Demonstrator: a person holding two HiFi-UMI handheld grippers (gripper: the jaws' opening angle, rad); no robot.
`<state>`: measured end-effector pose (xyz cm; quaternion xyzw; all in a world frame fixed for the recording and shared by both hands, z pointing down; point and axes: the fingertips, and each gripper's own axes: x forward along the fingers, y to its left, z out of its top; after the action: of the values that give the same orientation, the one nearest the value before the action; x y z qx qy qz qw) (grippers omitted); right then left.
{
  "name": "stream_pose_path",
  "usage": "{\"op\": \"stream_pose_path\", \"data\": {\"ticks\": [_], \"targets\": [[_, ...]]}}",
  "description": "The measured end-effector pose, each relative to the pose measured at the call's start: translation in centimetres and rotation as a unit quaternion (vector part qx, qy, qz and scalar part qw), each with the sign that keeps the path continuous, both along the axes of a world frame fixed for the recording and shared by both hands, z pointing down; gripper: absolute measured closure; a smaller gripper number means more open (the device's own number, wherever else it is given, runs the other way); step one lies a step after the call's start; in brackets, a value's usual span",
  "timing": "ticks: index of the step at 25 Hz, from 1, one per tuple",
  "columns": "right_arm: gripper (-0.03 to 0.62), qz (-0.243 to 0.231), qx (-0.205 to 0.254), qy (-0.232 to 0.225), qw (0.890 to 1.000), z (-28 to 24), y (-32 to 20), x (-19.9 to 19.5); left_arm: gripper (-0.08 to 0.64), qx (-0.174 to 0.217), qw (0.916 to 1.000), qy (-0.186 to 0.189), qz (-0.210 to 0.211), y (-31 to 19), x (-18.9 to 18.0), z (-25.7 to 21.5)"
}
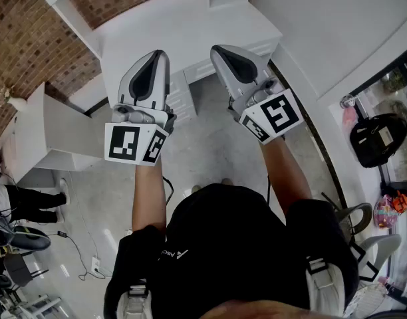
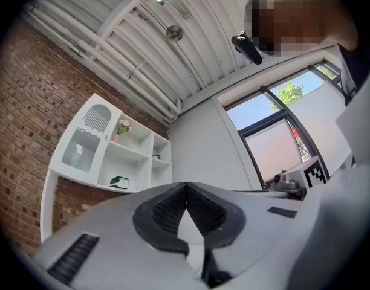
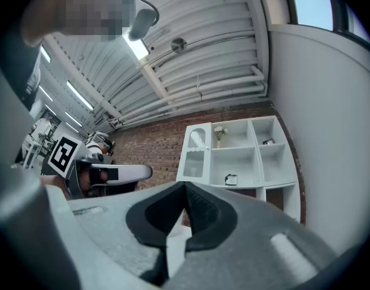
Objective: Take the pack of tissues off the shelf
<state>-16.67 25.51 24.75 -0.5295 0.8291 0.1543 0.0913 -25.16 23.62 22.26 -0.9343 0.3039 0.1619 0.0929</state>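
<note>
— Are the claws holding anything?
— No. The left gripper has its jaws pressed together at the tips with nothing between them. The right gripper is the same: closed and empty. Both are held up in the air, side by side.
— And the pack?
— It sits in the shelf, in the lower middle compartment, just right of the door. It is well apart from both grippers.
— What can't you make out?
— The pack is too small for any print to show. A little thing in the upper right compartment is unclear too. From the head view the shelf's insides are hidden.
</note>
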Motion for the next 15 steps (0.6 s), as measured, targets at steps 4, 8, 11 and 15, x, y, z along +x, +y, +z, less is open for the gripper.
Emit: {"op": "stream_pose_path", "data": {"ticks": [4, 8, 11, 15], "targets": [[0.592, -0.004, 0.005, -0.004, 1.000, -0.4, 0.3, 1.7, 0.561, 0.002, 1.0000, 0.000, -0.004, 0.3, 1.7, -0.2], [0.591, -0.014, 0.011, -0.015, 1.000, -0.8, 0.6, 3.5, 0.561, 0.003, 0.9999, 0.000, -0.013, 0.4, 3.3, -0.3], [0.591, -0.018, 0.013, -0.021, 1.000, -0.8, 0.4, 4.8, 0.561, 0.001, 0.9996, 0.005, -0.026, 0.0, 4.2, -0.5], [0.591, -0.024, 0.014, -0.026, 0.999, -0.7, 0.3, 6.7, 0.561, -0.003, 0.9984, 0.016, -0.054, -0.8, 5.2, -0.9]]}}
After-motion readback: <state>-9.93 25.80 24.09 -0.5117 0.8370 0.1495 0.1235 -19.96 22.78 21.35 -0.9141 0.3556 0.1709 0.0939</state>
